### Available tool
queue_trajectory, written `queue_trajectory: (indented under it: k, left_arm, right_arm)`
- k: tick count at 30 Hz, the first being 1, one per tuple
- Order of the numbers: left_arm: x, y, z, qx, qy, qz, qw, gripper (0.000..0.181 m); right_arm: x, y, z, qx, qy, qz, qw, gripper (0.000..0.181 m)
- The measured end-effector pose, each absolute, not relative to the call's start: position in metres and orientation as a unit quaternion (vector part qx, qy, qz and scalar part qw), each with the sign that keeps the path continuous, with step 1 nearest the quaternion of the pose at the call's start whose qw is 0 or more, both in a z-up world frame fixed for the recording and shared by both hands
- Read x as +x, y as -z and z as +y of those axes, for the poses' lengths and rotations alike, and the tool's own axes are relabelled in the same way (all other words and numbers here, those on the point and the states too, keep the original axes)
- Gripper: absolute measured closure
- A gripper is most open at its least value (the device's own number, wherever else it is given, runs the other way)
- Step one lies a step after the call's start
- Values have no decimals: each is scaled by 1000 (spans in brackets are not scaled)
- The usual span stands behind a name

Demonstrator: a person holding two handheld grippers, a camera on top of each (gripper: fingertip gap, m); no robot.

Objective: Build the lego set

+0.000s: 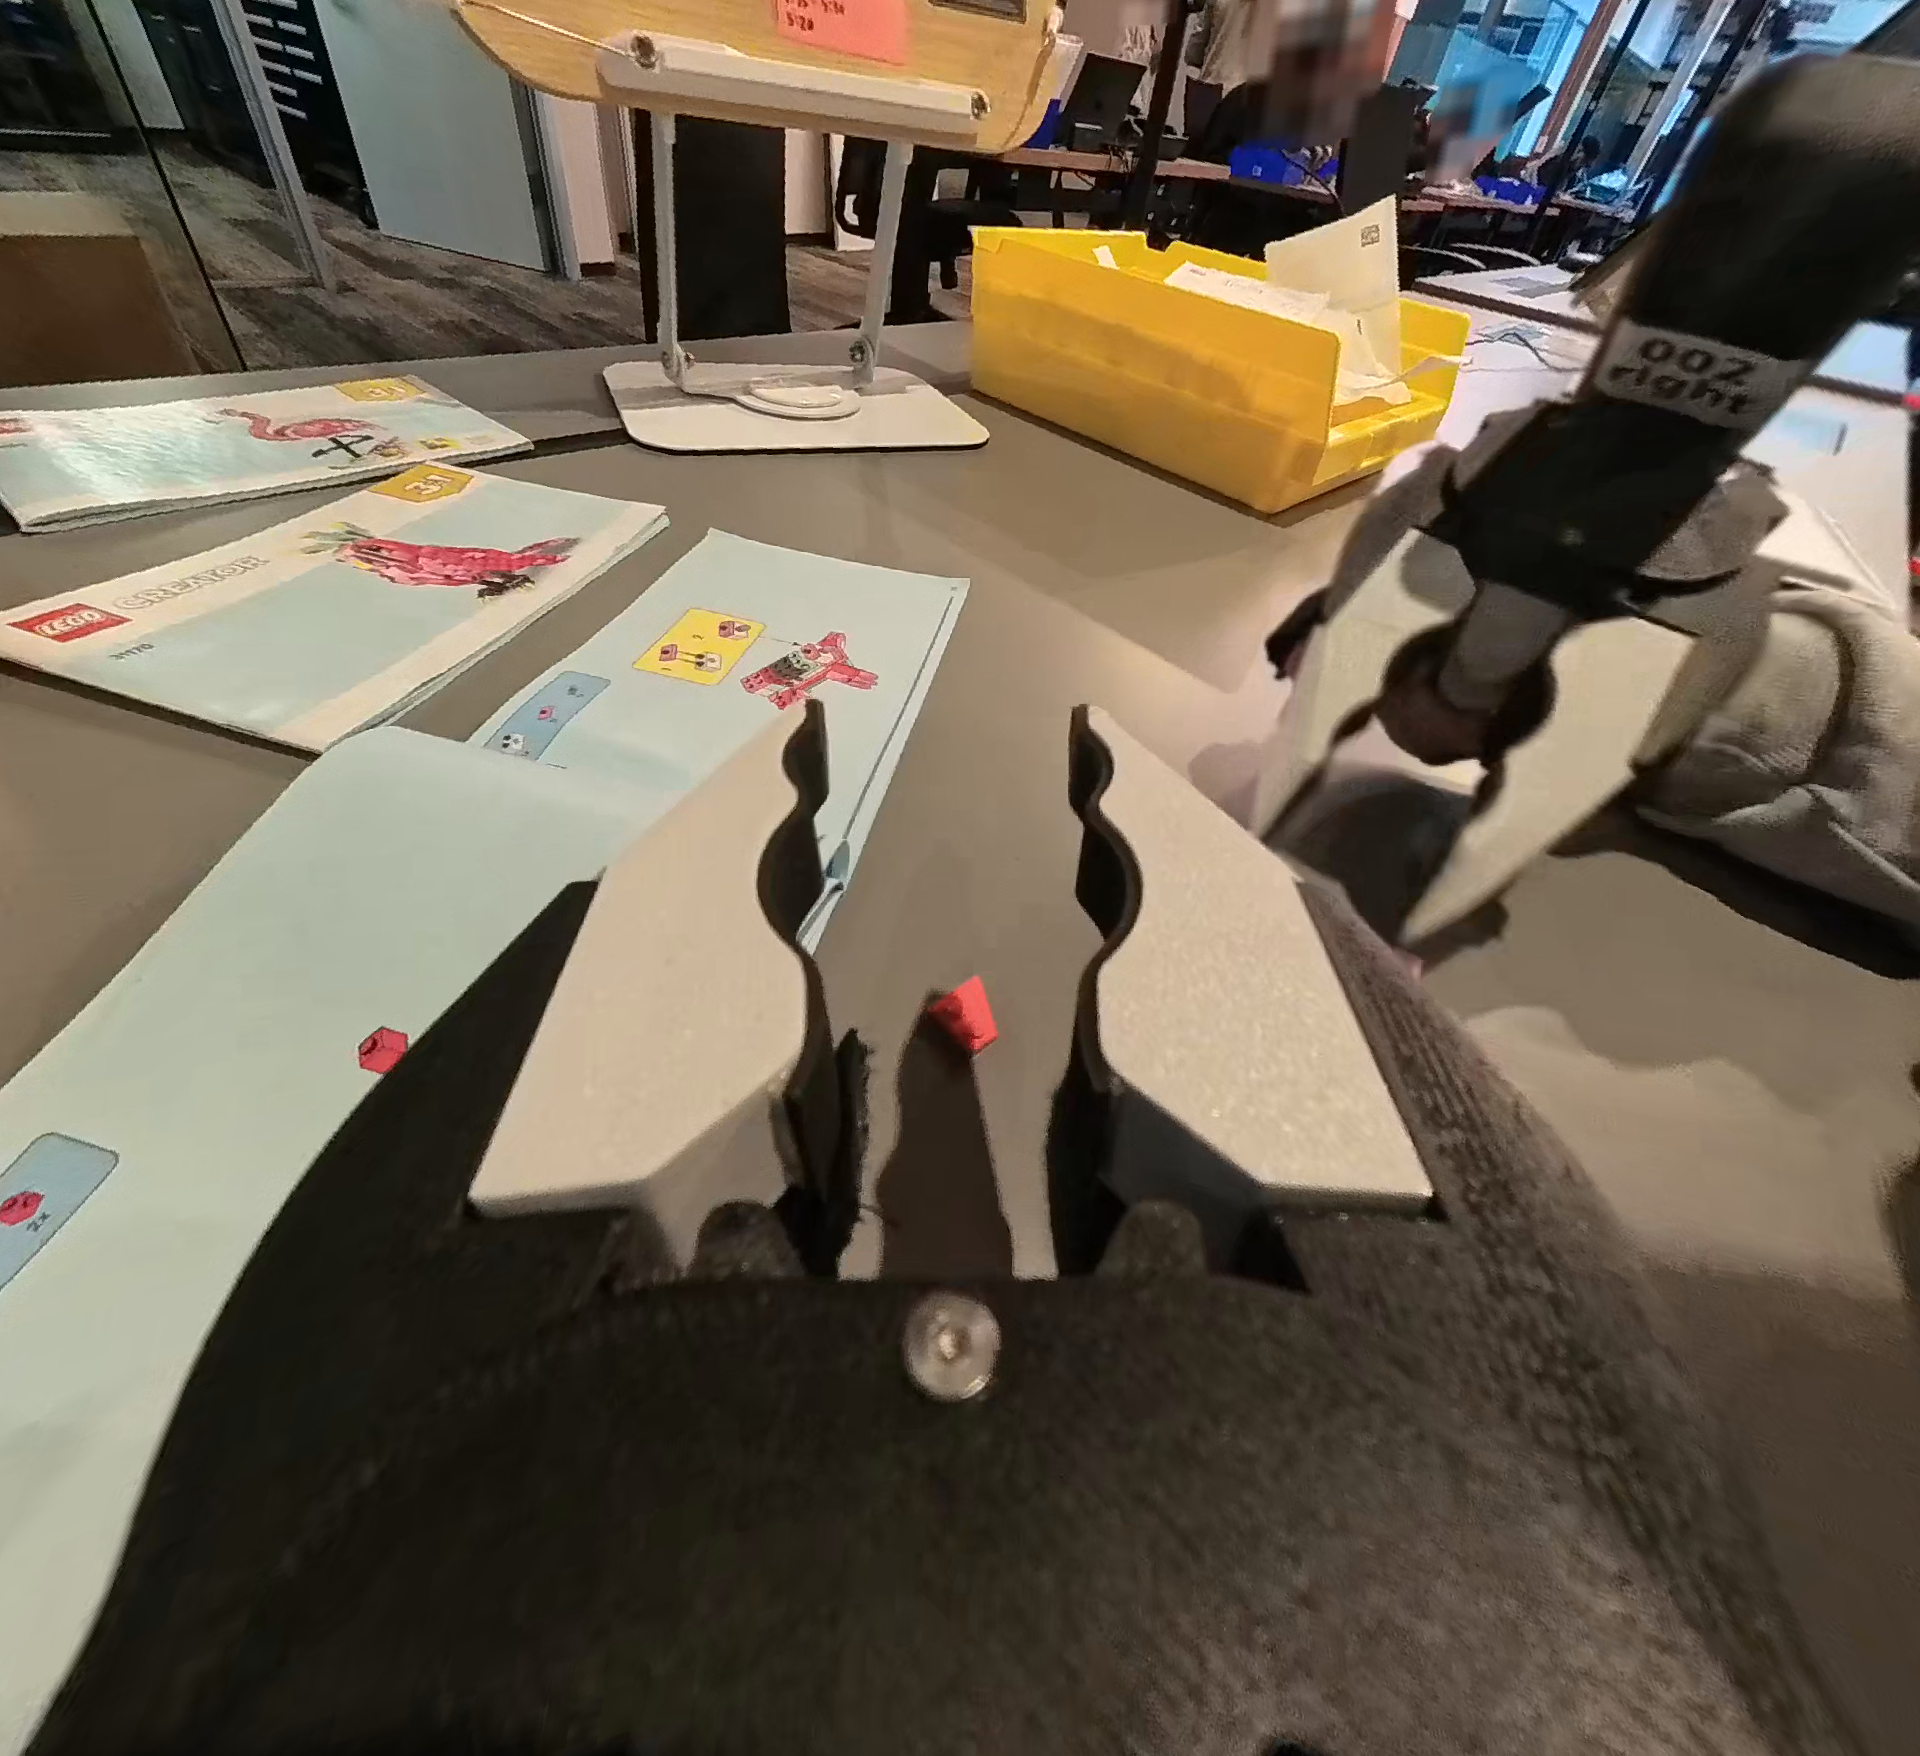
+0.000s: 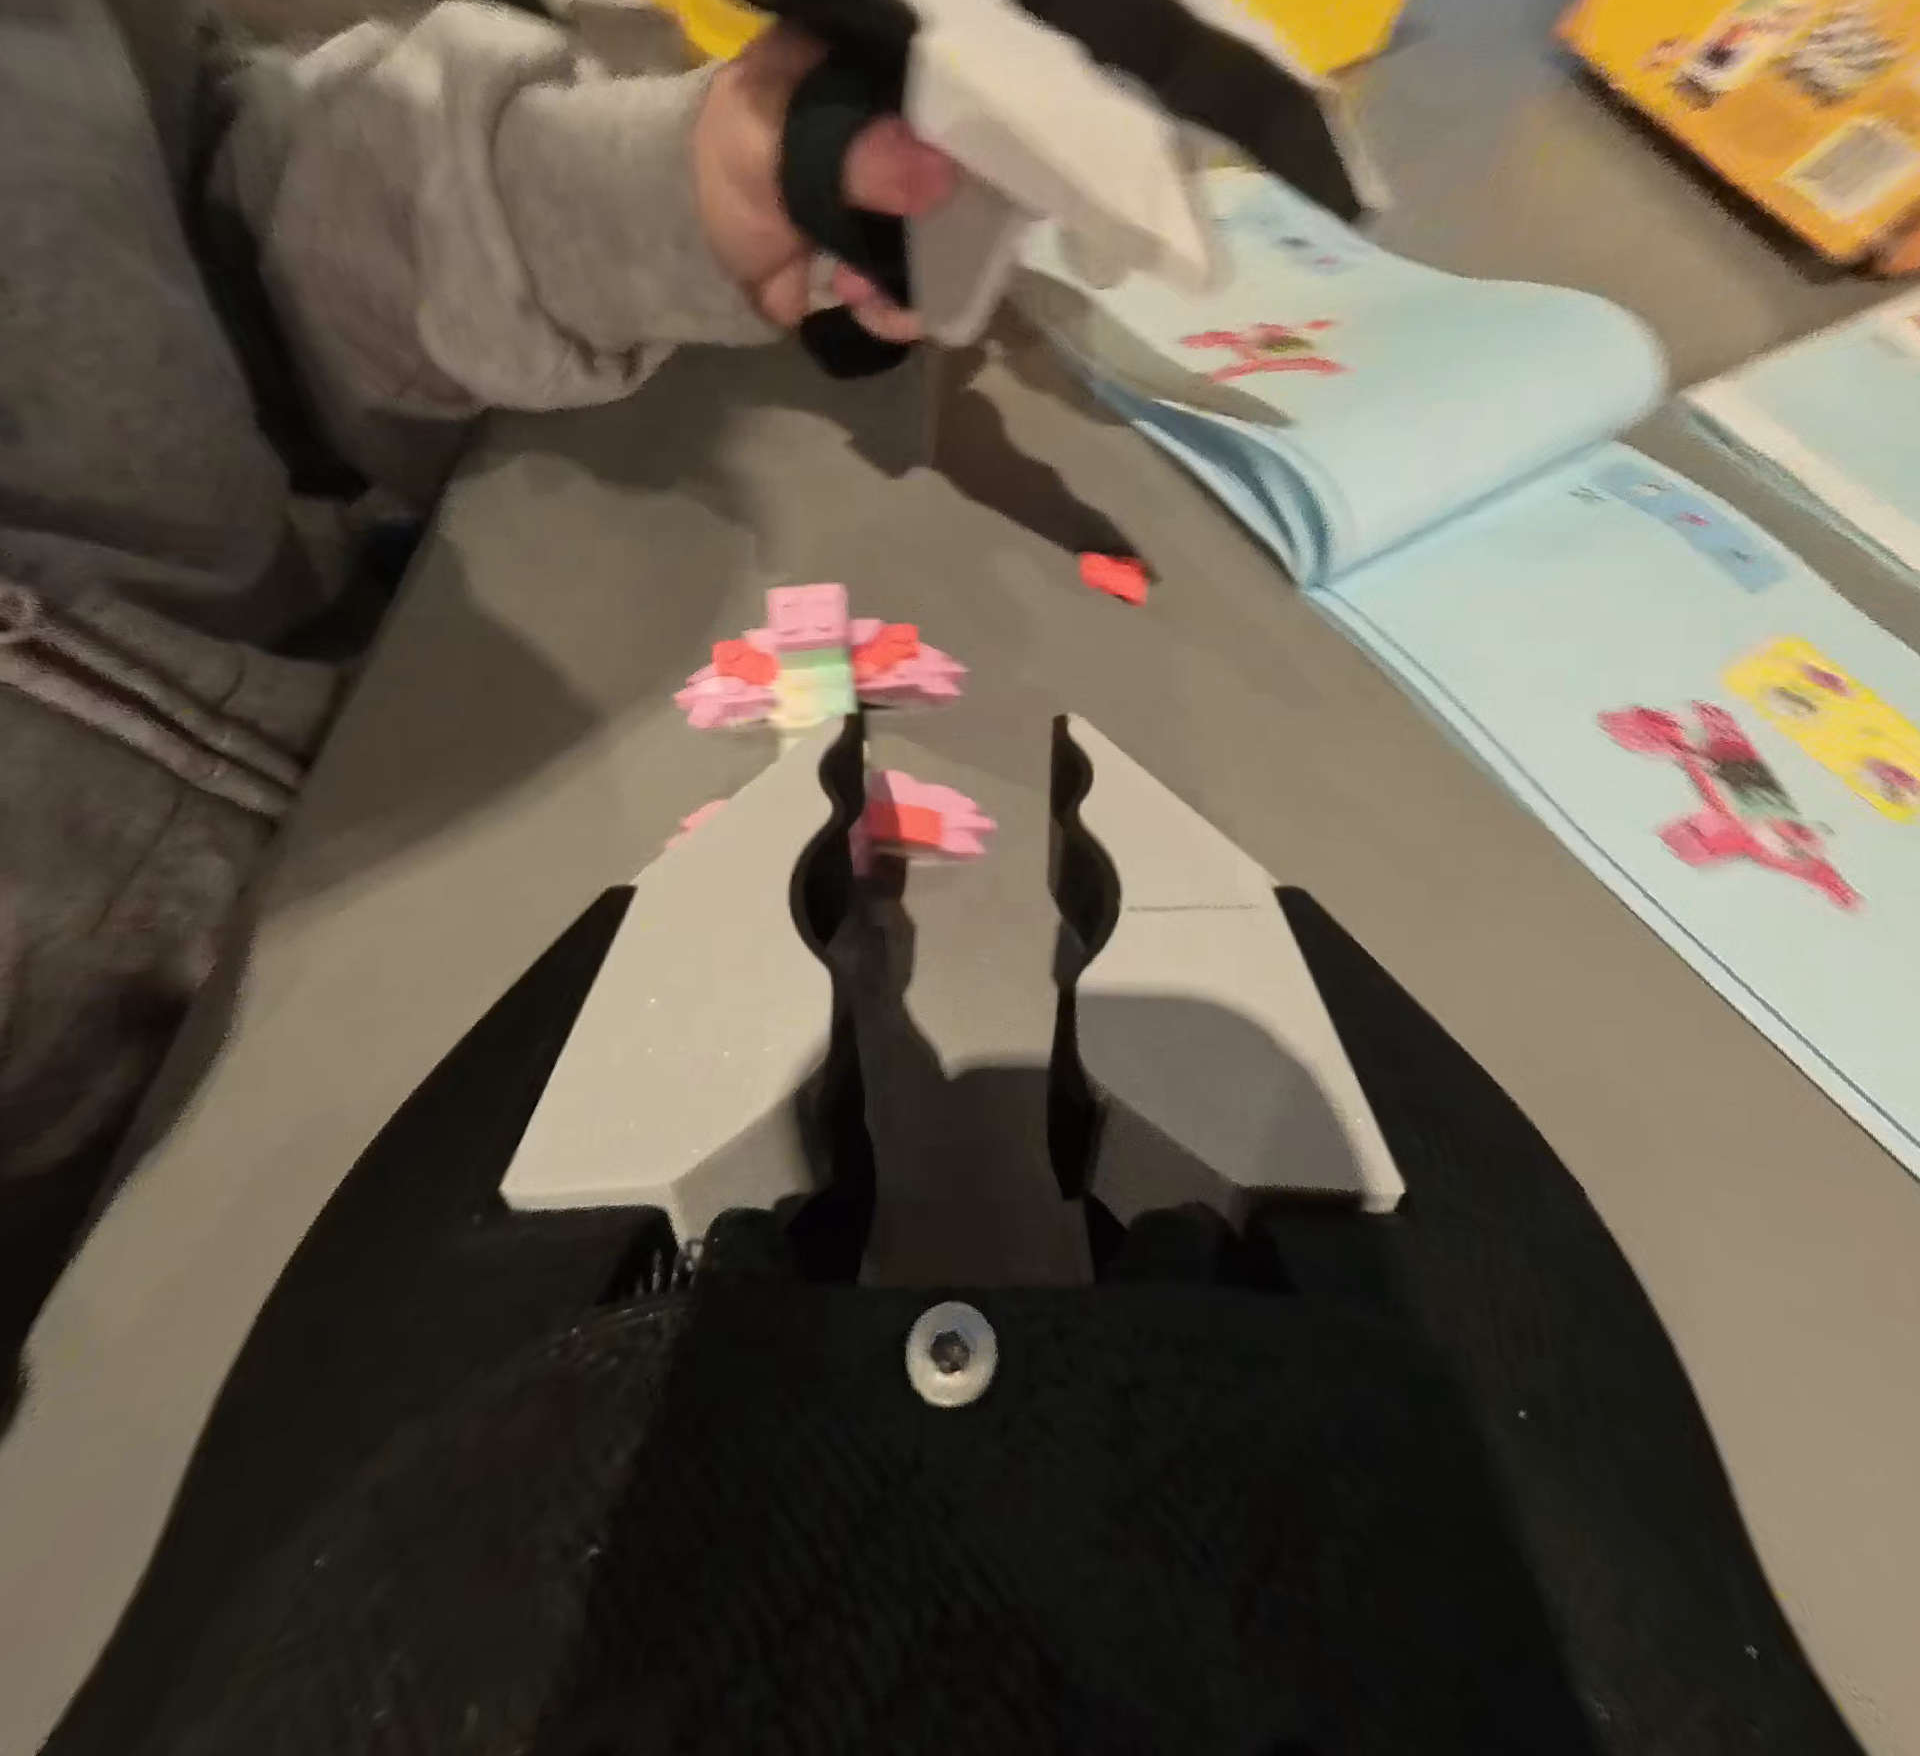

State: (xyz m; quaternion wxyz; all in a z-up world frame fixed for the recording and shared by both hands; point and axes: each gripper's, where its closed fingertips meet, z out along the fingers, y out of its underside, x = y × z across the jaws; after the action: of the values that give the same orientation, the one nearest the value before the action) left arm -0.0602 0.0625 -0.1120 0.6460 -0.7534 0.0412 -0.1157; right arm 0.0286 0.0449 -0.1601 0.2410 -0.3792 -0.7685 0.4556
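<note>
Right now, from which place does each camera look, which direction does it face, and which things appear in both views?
Left wrist view: sits on the left gripper, open, facing across the grey table toward a yellow bin; the right gripper shows at right.
Right wrist view: sits on the right gripper, open, facing the pink lego model and the person's grey sleeve; the left gripper shows above, blurred.
Shared: the loose red brick and the open instruction booklet.

Open-plan office/lab: glass partitions (image 1: 156,96), rows of desks with monitors (image 1: 1101,101), tripod poles (image 1: 1174,44) behind.
</note>
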Motion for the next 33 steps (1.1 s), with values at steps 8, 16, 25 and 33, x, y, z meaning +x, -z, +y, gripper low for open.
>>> queue_trajectory:
  k: [8,16,25,33]
  left_arm:
    - [-58,116,64,-759,125,40,638,136]
    - [-60,116,64,-760,126,36,637,136]
    - [-62,118,64,-762,126,30,634,135]
    - [-61,119,65,-765,128,31,631,135]
  right_arm:
    - [17,178,94,-431,-421,-761,241,144]
    - [26,189,88,-411,-410,-790,197,154]
    - [52,185,78,-400,-441,-788,158,161]
    - [41,188,77,-401,-427,-792,169,159]
